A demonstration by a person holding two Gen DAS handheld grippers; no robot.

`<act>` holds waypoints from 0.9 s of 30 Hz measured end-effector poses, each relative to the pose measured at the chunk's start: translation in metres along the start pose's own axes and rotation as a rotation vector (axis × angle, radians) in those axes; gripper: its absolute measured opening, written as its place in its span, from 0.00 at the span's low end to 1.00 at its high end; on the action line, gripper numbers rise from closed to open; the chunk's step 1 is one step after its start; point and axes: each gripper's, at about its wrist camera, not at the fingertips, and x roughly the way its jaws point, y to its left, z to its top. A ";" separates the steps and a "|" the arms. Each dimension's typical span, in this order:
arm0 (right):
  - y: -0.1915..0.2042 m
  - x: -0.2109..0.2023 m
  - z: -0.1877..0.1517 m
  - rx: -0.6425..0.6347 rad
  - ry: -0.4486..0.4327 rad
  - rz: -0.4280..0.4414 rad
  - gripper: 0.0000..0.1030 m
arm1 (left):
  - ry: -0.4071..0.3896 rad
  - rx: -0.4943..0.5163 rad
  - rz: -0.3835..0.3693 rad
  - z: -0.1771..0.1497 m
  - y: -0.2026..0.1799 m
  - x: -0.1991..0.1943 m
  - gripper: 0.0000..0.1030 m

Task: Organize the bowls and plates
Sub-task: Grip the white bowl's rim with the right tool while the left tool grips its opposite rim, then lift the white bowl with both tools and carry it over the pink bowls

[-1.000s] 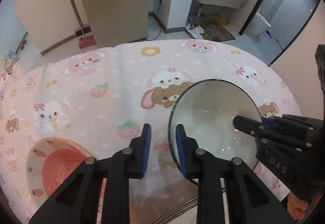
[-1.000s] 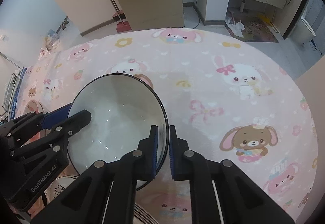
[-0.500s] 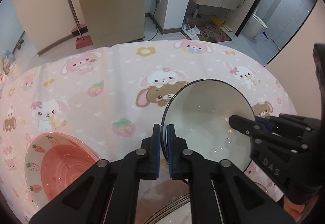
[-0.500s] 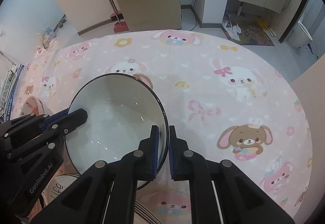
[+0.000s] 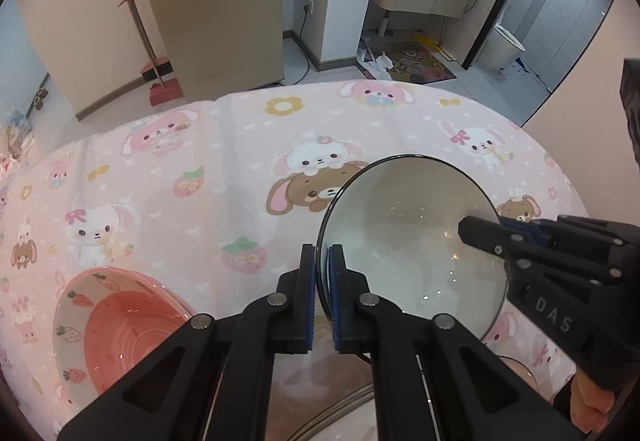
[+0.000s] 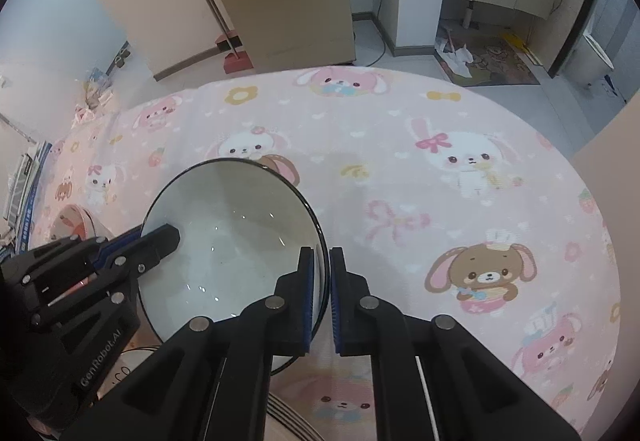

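Together, both grippers clamp one white bowl (image 5: 408, 241) over the pink tablecloth (image 5: 180, 169): left gripper (image 5: 322, 297) on its 9 o'clock rim, right gripper (image 6: 318, 299) at 3 o'clock; a pink bowl (image 5: 116, 325) sits at 8 o'clock.

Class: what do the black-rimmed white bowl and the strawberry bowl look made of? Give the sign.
White bowl: probably glazed ceramic; glossy, with sharp light glints and a thin dark rim.
Strawberry bowl: likely glazed ceramic too; shiny pink inside with fine concentric ridges, printed strawberries.
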 end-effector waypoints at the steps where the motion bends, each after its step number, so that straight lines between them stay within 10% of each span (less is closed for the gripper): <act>1: 0.000 -0.003 0.000 -0.007 -0.009 -0.002 0.08 | -0.005 0.000 0.004 0.000 0.000 -0.002 0.04; 8: 0.009 -0.009 -0.002 -0.073 -0.040 -0.033 0.08 | -0.004 0.000 0.041 0.000 0.002 -0.002 0.04; 17: -0.015 0.017 0.003 0.062 0.052 0.144 0.09 | 0.014 0.037 0.107 -0.001 -0.006 0.012 0.07; 22: -0.016 0.038 0.001 0.116 0.067 0.176 0.13 | 0.000 0.135 0.158 -0.006 -0.025 0.020 0.33; 27: -0.011 0.040 0.000 0.106 0.047 0.170 0.14 | -0.030 0.152 0.237 -0.009 -0.026 0.023 0.17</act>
